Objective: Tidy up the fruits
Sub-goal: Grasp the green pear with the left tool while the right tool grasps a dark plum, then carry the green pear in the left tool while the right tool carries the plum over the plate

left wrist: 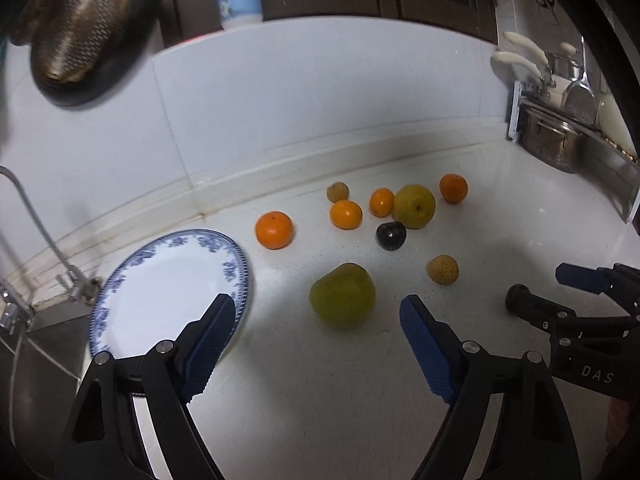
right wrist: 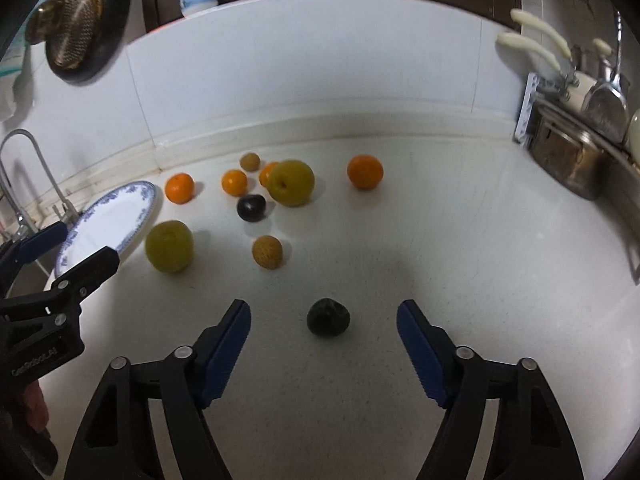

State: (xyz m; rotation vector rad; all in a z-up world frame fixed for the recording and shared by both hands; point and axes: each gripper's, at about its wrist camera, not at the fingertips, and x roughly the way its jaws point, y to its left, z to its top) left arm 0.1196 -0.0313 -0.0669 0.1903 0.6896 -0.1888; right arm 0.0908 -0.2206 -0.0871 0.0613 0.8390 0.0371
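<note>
A green pear (left wrist: 342, 296) lies on the white counter just past the tips of my left gripper (left wrist: 318, 306), which is open and clear of it. Left of it sits a blue-patterned plate (left wrist: 168, 280) with nothing on it. Behind lie several oranges, such as one (left wrist: 274, 230) near the plate, with a yellow-green pear (left wrist: 414, 206), a dark plum (left wrist: 391, 236) and a small brown fruit (left wrist: 442, 269). My right gripper (right wrist: 323, 308) is open around a small dark green fruit (right wrist: 328, 317), its pads apart from it. It also shows at the right, as my right gripper (left wrist: 540, 286).
A sink with a faucet (left wrist: 40, 220) borders the plate on the left. A rack with a steel pot (left wrist: 552, 144) and utensils stands at the back right. A dark pan (left wrist: 80, 32) hangs on the tiled wall behind the counter.
</note>
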